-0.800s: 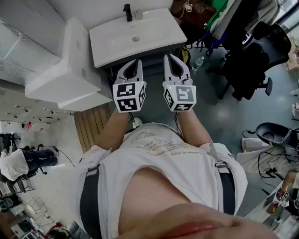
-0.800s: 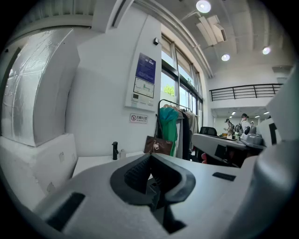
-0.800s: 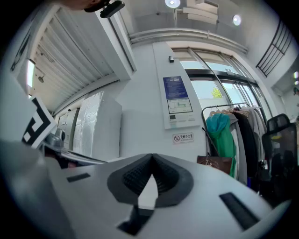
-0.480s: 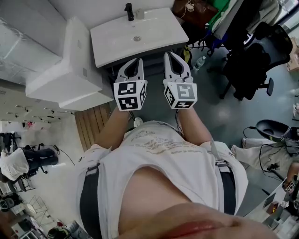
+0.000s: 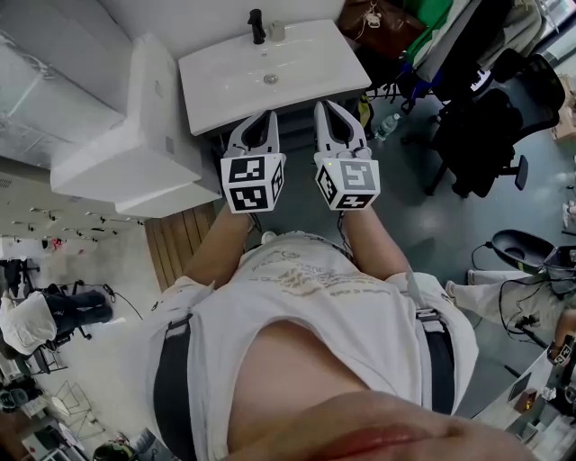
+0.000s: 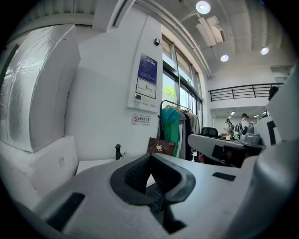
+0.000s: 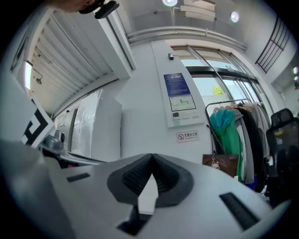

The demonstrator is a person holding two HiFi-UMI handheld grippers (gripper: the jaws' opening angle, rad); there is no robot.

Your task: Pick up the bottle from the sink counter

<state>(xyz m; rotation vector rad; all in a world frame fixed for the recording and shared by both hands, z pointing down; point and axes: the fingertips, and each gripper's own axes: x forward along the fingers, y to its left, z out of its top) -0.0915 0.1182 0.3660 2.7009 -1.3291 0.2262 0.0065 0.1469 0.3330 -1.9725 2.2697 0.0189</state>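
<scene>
While the left gripper [image 6: 150,157] has its fingers [image 6: 134,173] closed tip to tip with nothing between them, and the right gripper [image 7: 150,157] shows its fingers [image 7: 132,177] pinched together and just as empty, the pick-up itself has not begun; this looks like the approach step. In the head view both tools are held side by side in front of the person's chest, short of the white sink table [image 5: 220,94]. The bottle [image 5: 277,31], a small pale thing, stands at the far back edge of that table, just beside the black faucet [image 5: 257,24] and well apart from either gripper. The next move, as I judge it, calls for stepping closer, reaching one gripper over the basin, spreading its fingers wide and bringing them around the bottle without knocking the faucet. As for writing, a small wall sign [image 7: 187,136] bears a red prohibition circle and Chinese characters too small to read surely. The poster [image 7: 180,99] above it has a blue header and illegible fine print. Each marker cube [image 5: 253,184] carries only black-and-white squares.
</scene>
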